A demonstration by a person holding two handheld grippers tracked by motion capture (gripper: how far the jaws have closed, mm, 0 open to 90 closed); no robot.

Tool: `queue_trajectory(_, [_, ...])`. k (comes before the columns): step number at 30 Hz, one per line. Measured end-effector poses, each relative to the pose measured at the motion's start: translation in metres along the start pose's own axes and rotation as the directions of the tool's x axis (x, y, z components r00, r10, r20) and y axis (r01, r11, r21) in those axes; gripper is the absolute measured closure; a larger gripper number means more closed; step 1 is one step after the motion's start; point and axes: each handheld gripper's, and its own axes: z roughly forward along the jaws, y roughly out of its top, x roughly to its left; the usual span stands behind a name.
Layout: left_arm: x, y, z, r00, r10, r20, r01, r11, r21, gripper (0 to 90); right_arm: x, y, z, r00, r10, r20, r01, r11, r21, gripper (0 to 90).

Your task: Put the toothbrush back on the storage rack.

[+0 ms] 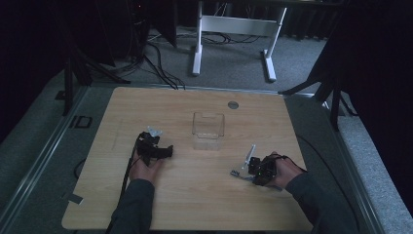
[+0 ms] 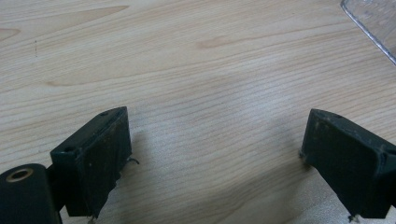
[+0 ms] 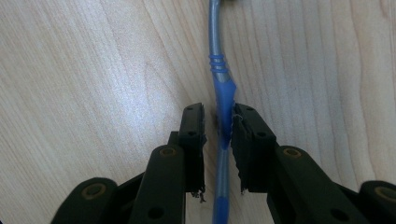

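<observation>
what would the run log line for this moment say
left gripper: open over bare table | right gripper: fingers straddle blue-and-grey toothbrush, gap at one pad | clear box: empty

L claw (image 2: 215,154) wide; R claw (image 3: 218,140) narrowed.

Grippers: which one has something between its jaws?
The right gripper: a blue-and-grey handle lies between its jaws, with a gap on one side. The left gripper stands wide open over bare table.

Clear plastic box (image 1: 208,130) blocks table (image 1: 195,195) centre; open wood either side, apparently bare between both hands.
</observation>
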Motion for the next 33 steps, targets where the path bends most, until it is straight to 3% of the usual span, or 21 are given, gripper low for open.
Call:
queue_trajectory(18, [0.0000, 0.0000, 0.0000, 1.0000, 0.000, 0.000, 0.000, 1.0000, -0.001, 8.4, -0.0004, 0.0036, 0.0094, 0.9999, -0.002, -0.017, 0.002, 0.999, 0.037, 79.2])
queue_trajectory(33, [0.0000, 0.0001, 0.0001, 1.0000, -0.001, 0.000, 0.001, 1.0000, -0.001, 8.4, -0.0007, 0.0035, 0.0094, 0.9998, -0.008, -0.018, 0.009, 1.000, 0.018, 82.1])
